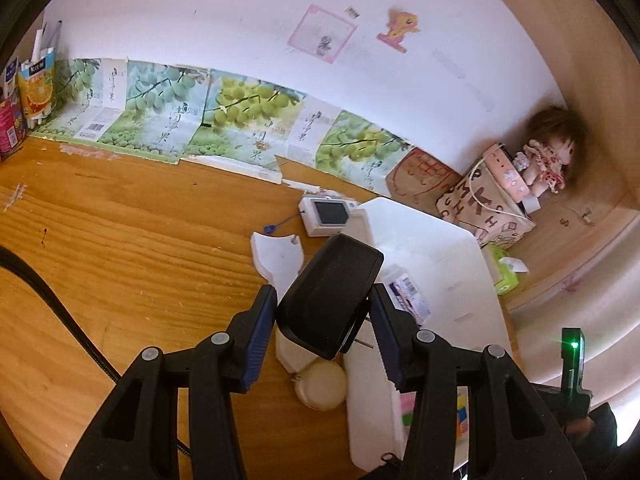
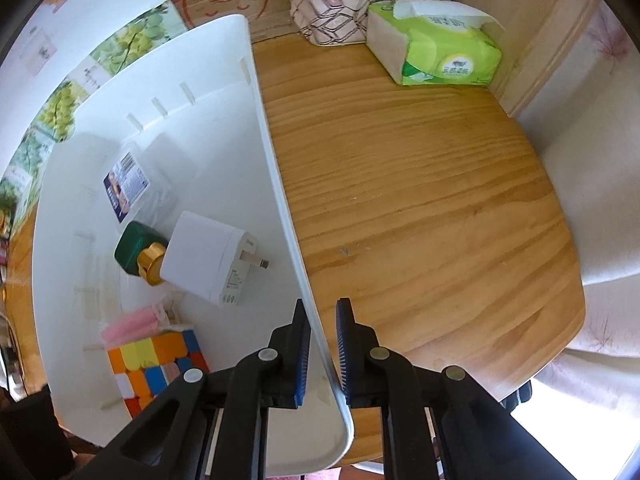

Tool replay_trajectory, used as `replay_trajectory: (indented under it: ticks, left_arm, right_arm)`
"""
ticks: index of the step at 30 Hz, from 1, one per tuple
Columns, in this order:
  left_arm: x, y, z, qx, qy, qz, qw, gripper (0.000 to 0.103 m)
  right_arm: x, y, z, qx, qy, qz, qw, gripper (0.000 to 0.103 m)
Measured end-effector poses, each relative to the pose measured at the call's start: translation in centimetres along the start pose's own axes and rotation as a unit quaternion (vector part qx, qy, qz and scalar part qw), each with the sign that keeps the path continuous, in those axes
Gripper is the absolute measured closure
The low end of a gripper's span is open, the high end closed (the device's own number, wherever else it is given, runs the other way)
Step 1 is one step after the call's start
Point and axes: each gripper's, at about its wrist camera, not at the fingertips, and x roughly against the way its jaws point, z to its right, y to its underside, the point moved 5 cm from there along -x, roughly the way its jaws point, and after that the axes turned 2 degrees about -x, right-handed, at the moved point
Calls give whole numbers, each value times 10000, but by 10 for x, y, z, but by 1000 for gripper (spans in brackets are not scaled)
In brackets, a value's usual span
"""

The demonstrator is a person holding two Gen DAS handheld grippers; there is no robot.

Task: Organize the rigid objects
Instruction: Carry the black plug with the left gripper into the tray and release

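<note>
While both claws are busy, readings follow.
Left gripper: pinching a black case, held above the desk.
Right gripper: narrowed astride the white bin wall; contact unclear.
Bin contents: charger centre, cube at 7 o'clock.

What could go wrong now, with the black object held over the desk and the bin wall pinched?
The left gripper holds the black case only at its lower end, so it may pivot or slip out. The right gripper straddles the white bin wall; pulling could tip the bin and shift the charger and cube.
</note>
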Motion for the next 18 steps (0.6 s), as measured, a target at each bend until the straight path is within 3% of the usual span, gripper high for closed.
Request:
replay_trajectory:
  ticks: [10, 18]
  left_arm:
    - [14, 16, 37, -161, -216, 213, 9994, 52]
    - [15, 24, 68, -210, -280, 340, 9988, 52]
  right_arm:
    - [0, 7, -7, 943, 174, -56, 9954, 95]
    - [1, 13, -17, 1870, 426, 94, 9814, 94]
